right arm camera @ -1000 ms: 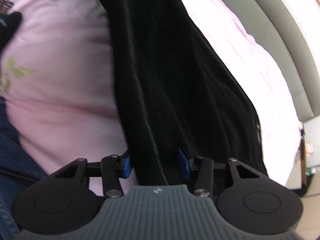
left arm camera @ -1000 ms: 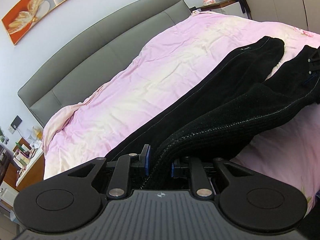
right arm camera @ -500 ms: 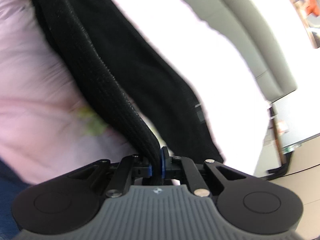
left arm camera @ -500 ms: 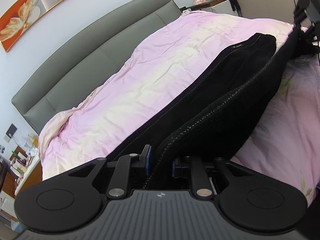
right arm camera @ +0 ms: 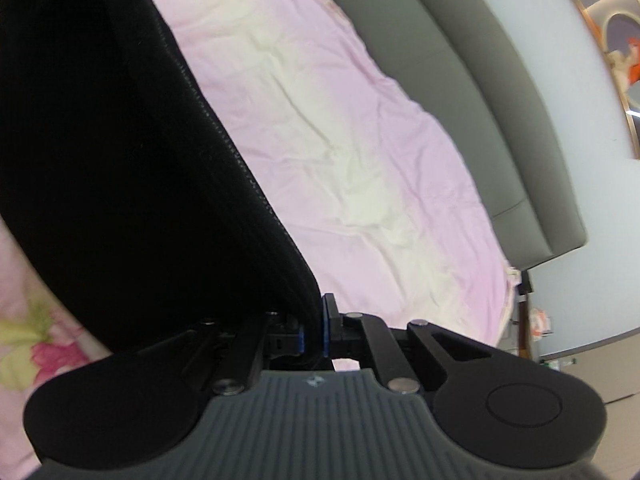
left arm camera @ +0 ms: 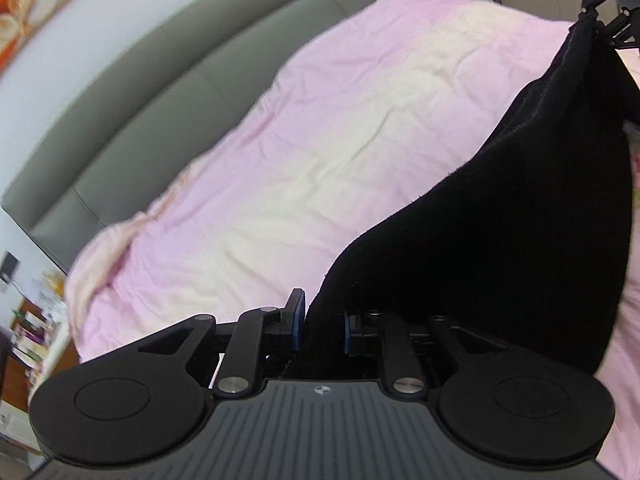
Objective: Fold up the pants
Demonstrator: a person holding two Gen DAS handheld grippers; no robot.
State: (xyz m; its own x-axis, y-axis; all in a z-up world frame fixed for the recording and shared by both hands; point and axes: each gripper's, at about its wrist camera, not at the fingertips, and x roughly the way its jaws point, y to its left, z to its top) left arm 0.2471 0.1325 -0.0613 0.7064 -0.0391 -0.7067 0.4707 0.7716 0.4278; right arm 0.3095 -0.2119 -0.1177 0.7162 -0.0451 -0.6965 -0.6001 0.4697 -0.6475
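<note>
The black pants point(left arm camera: 520, 216) hang in the air above the bed, stretched between both grippers. My left gripper point(left arm camera: 320, 326) is shut on one end of the ribbed waistband. My right gripper point(right arm camera: 314, 330) is shut on the other end of the pants point(right arm camera: 120, 152); it also shows at the top right of the left wrist view point(left arm camera: 592, 4), pinching the fabric's top corner. The cloth sags in a dark sheet and hides the bed below it.
A pink and cream duvet point(left arm camera: 320, 128) covers the bed, with a floral patch point(right arm camera: 28, 344) near the front edge. A grey padded headboard point(left arm camera: 168, 80) runs along the far side. Cluttered nightstands point(left arm camera: 32, 328) stand at both ends of the headboard.
The pants have been lifted off the duvet and now hang folded between the two grippers. The right gripper closed on the waistband and rose; both views swung towards the headboard.
</note>
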